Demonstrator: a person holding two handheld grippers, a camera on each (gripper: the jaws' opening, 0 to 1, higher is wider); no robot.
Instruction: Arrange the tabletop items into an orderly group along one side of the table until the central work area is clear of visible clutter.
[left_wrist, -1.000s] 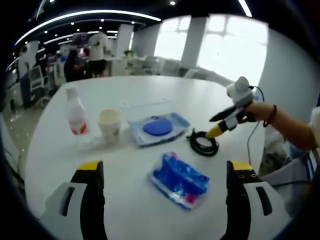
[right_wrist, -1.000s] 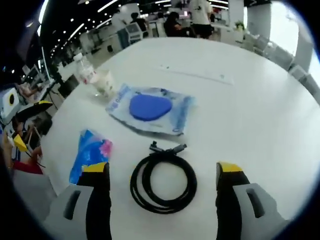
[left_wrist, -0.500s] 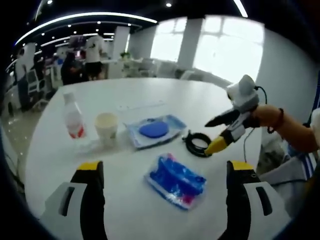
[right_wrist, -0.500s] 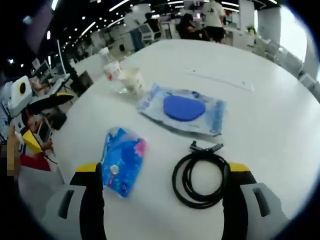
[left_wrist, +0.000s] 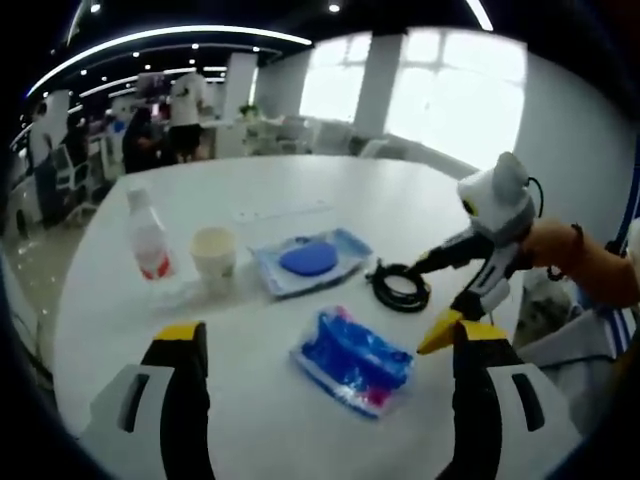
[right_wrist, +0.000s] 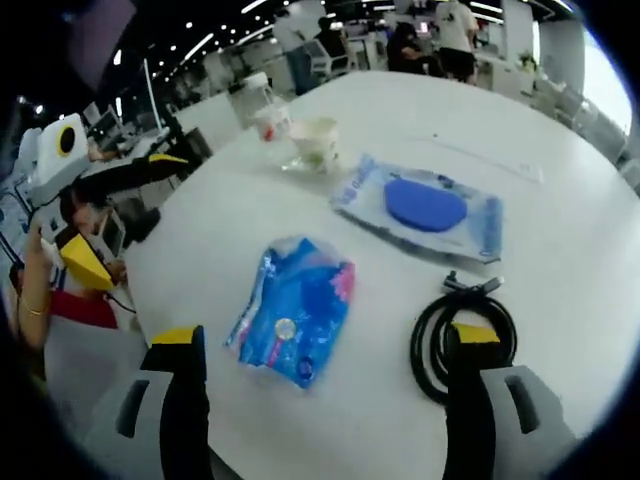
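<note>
Right gripper (right_wrist: 320, 345) spread wide over blue packet (right_wrist: 295, 322), coiled cable (right_wrist: 462, 338) near table edge, left gripper (left_wrist: 325, 340) released

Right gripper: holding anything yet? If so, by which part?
Nothing held. The right gripper is open, its jaws standing on either side of the blue packet, with the black cable coil by its right jaw; the left gripper is open too.

No legible text or labels.
</note>
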